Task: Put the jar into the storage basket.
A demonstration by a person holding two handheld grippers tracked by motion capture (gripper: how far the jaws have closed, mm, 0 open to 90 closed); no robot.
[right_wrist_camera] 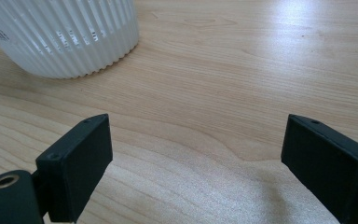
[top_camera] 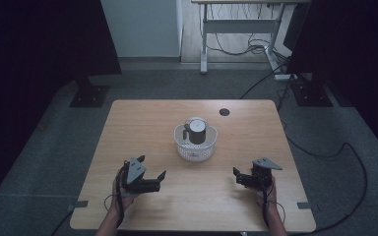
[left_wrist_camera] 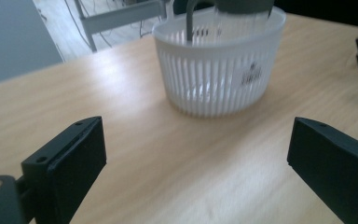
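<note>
Basket (top_camera: 195,145) holds a grey mug (top_camera: 196,130) at mid-table.
I see my left gripper (top_camera: 158,177) and right gripper (top_camera: 237,175) near the basket, either side, jaws apart, nothing held.

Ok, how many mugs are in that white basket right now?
1. A single grey mug stands upright inside the white slatted basket mid-table, handle toward the far side. The basket walls could hide something smaller beneath it.

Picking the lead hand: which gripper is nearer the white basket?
Left, narrowly. The left gripper sits below and left of the white basket, jaws open toward it. The right gripper sits below and right, slightly farther off, also open. Neither touches it.
</note>
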